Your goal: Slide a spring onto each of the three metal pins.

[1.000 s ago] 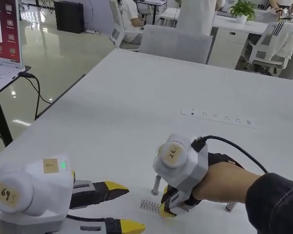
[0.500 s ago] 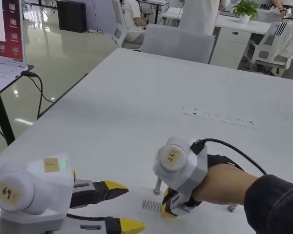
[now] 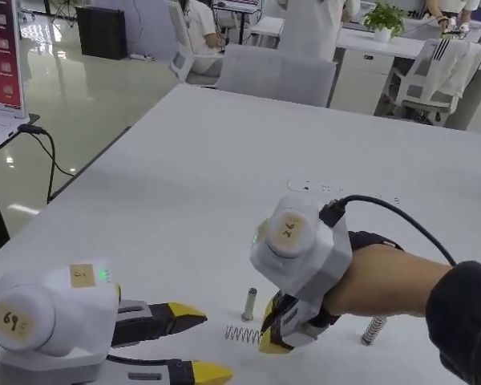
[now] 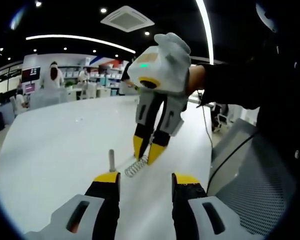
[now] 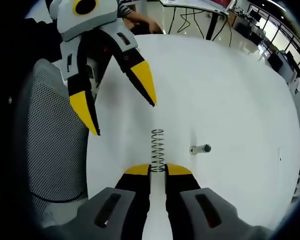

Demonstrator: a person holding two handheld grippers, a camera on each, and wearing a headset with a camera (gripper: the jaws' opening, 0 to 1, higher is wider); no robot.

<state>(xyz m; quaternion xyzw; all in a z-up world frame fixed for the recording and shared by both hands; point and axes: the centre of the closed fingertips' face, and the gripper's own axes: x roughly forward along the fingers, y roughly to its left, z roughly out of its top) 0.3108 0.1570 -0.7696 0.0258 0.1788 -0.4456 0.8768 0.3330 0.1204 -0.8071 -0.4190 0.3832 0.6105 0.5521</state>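
Here, the right gripper (image 5: 158, 170) pinches one end of a spring (image 5: 157, 142) lying flat, pointing straight ahead; the pin (image 5: 200, 149) stands just beside. Left gripper (image 4: 146, 178) gapes wide.

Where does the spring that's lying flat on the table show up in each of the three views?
Head view: spring bottom centre, just left of the right gripper.
Left gripper view: spring lower centre, at the right gripper.
Right gripper view: spring at centre, one end in the right gripper.
Shared landmark: the bare metal pin beside it.
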